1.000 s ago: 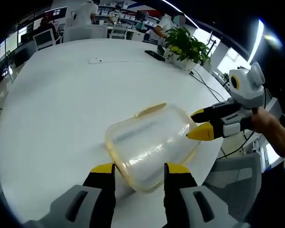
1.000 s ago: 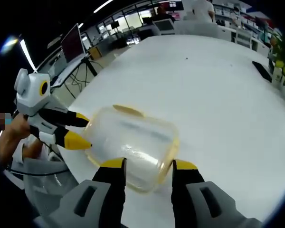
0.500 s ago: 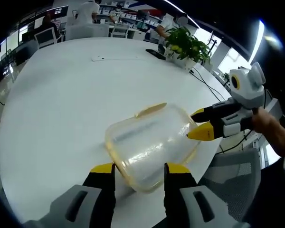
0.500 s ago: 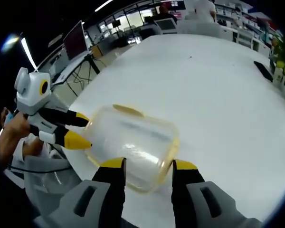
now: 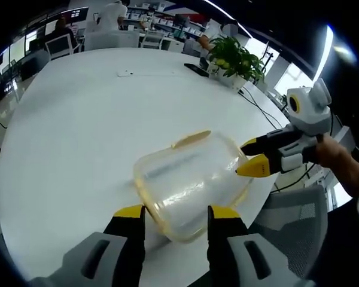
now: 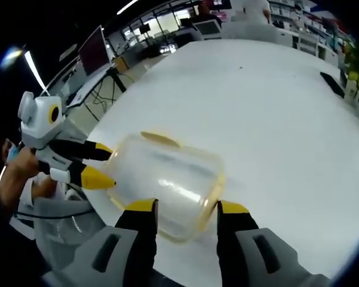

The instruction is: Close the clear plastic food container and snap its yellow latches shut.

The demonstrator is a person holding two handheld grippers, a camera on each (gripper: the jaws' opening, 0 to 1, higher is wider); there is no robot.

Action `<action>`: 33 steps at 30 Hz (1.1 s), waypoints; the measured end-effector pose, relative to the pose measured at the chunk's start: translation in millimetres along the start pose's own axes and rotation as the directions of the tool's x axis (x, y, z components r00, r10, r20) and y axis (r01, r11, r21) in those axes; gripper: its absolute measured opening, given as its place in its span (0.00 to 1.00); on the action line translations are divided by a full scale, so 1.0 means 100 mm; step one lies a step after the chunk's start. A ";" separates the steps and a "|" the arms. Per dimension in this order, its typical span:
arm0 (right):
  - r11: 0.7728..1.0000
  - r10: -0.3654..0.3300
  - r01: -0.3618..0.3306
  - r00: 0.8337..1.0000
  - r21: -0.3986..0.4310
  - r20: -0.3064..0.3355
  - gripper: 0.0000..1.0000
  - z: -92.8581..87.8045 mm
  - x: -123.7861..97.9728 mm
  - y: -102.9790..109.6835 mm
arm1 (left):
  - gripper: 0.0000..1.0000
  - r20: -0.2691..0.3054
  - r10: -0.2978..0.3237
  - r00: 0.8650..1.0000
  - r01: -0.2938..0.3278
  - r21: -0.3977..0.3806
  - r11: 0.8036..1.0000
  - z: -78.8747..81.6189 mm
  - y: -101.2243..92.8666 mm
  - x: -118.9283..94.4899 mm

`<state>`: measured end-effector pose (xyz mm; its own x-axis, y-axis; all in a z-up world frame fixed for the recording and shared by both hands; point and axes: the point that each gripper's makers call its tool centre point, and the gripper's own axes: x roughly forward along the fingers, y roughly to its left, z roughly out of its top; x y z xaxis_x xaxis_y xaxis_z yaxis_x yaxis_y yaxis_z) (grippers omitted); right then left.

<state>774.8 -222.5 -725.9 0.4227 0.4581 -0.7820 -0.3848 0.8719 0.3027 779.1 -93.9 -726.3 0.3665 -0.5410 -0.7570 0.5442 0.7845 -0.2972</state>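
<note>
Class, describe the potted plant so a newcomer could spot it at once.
Start at the big white table. At its far edge, beyond the clear food container, stands the potted plant: leafy green in a white pot, the one living thing there.

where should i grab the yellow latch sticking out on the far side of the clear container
Likely best by its free outer edge, coming from the far side. On the clear plastic food container, that yellow latch is flipped outward, flat above the white table, so its tip is exposed. The left gripper and right gripper both straddle near edges.
</note>
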 end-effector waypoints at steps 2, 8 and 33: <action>1.000 0.007 -0.007 1.000 0.004 0.000 0.36 0.00 -0.01 0.00 | 0.34 0.002 -0.002 1.000 0.002 -0.001 1.000 0.00 0.00 0.00; 0.999 0.045 -0.045 0.999 -0.030 -0.012 0.38 -0.03 -0.02 0.01 | 0.35 -0.002 -0.015 1.000 0.015 0.005 1.000 -0.01 -0.01 -0.01; 0.927 0.119 -0.092 0.991 -0.363 0.054 0.26 0.21 -0.18 0.09 | 0.25 0.070 -0.107 0.992 0.082 0.297 0.951 0.31 -0.15 -0.15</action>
<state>781.3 -218.9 -697.8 0.4176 0.5674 -0.7097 -0.6937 0.7035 0.1542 789.3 -106.7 -692.4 0.3578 -0.6418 -0.6783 0.7718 0.6121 -0.1721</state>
